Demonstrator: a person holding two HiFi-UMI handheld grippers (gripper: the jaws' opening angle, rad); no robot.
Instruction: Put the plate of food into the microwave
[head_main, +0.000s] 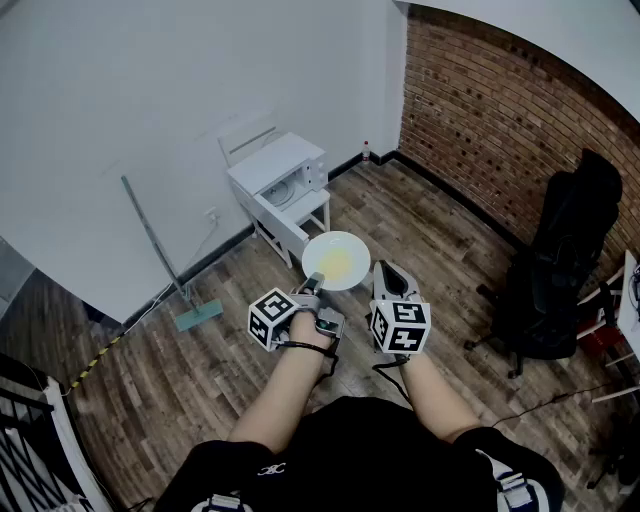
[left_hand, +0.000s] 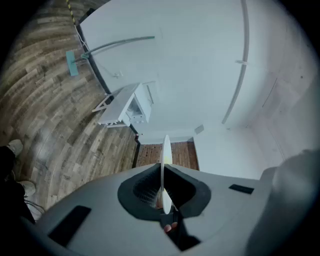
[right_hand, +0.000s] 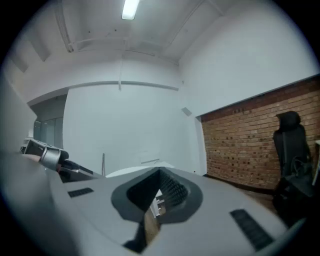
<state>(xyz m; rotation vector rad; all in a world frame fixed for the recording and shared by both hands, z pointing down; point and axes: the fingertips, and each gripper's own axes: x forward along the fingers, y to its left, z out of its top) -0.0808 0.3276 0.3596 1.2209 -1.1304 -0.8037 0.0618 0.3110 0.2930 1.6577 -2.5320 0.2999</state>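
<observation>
1. The plate (head_main: 337, 262) is up in the air, out in front of the person. It has yellow food (head_main: 338, 265) in the middle. It is not in the microwave (head_main: 285, 172) yet.
2. The left claw (head_main: 313, 283) is pinching the plate by its near rim. In the left gripper view the plate (left_hand: 165, 150) shows as a thin white line going into the claw (left_hand: 164, 197).
3. The right claw (head_main: 392, 280) is just beside the plate's right rim. Its jaws are almost pressed together, with nothing between them (right_hand: 152, 207).
4. What could go wrong: only one claw holds the plate, and only by its edge. I think the far side could dip, and then the food might slide off. A fast step or a bump could do that too.
5. The plate could also hit the microwave's side on the way in. The microwave is too small here to tell if its door is wide open.
6. The microwave sits on a small white tabletop (head_main: 312, 203) by the white wall, well away from the plate.
7. The wooden floor (head_main: 200, 380) between them is bare, so there is room to walk. A mop (head_main: 165, 265) leans off to the left. A black chair (head_main: 560, 270) and a brick wall (head_main: 490, 120) are to the right.
</observation>
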